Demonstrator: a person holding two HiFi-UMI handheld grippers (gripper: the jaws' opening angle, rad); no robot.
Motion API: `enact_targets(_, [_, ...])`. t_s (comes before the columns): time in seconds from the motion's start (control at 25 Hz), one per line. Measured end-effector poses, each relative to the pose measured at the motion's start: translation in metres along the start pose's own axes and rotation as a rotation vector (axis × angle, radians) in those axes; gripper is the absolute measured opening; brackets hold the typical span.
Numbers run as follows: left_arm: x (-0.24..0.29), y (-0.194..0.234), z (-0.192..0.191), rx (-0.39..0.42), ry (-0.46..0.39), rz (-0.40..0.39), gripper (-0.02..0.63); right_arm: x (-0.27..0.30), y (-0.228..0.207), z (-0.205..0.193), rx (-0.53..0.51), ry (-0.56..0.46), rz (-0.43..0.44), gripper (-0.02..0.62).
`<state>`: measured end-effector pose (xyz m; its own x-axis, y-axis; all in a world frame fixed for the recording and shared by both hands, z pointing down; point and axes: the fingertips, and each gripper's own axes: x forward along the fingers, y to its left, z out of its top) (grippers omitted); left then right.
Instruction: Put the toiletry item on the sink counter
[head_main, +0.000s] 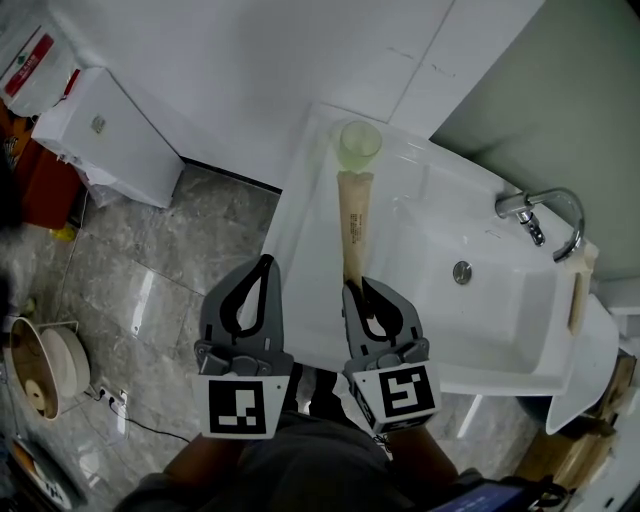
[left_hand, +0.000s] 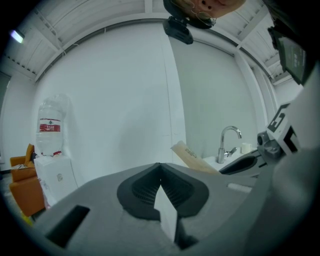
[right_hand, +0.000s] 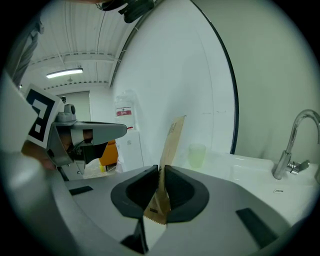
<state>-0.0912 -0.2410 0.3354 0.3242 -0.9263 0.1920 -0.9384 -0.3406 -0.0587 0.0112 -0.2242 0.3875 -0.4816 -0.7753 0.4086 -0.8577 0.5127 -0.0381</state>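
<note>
The toiletry item is a long, flat tan packet (head_main: 351, 225) with small print. My right gripper (head_main: 356, 287) is shut on its near end, and the packet (right_hand: 170, 142) sticks out forward over the white sink counter (head_main: 300, 240). Its far end reaches close to a pale green cup (head_main: 359, 144) at the counter's back corner. My left gripper (head_main: 264, 262) is shut with nothing in it, left of the counter's edge, above the floor. In the left gripper view the packet (left_hand: 192, 156) shows to the right, with its jaws (left_hand: 160, 172) closed together.
The basin (head_main: 480, 290) with a drain and a chrome tap (head_main: 540, 215) lies right of the packet. A white box-like unit (head_main: 105, 135) and a water bottle (left_hand: 50, 125) stand left. Grey marble floor (head_main: 150, 290) is below, and a round appliance (head_main: 40, 365) sits at the left edge.
</note>
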Motion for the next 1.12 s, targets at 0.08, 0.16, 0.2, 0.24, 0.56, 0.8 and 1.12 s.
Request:
enact_targets(0.08, [0.003, 0.002, -0.004, 0.001, 0.010, -0.006, 0.011, 0.004, 0.000, -0.005, 0.008, 0.011, -0.002, 0.046])
enact_targets(0.16, [0.006, 0.003, -0.006, 0.001, 0.013, -0.012, 0.011, 0.007, 0.000, -0.009, 0.017, 0.022, -0.006, 0.046])
enact_targets(0.2, [0.007, 0.004, -0.008, -0.001, 0.014, -0.013, 0.011, 0.009, -0.001, -0.011, 0.021, 0.027, -0.008, 0.046])
enact_targets(0.24, [0.009, 0.005, -0.010, -0.001, 0.017, -0.015, 0.011, 0.010, -0.002, -0.013, 0.024, 0.032, -0.010, 0.046])
enact_targets(0.56, [0.021, 0.004, -0.024, -0.004, 0.049, -0.038, 0.011, 0.020, -0.007, -0.028, 0.054, 0.054, -0.027, 0.046])
enact_targets(0.8, [0.028, 0.005, -0.032, -0.013, 0.064, -0.045, 0.011, 0.027, -0.010, -0.039, 0.078, 0.069, -0.039, 0.046])
enact_targets(1.12, [0.036, 0.010, -0.043, -0.034, 0.085, -0.051, 0.011, 0.037, -0.008, -0.049, 0.075, 0.112, -0.030, 0.046])
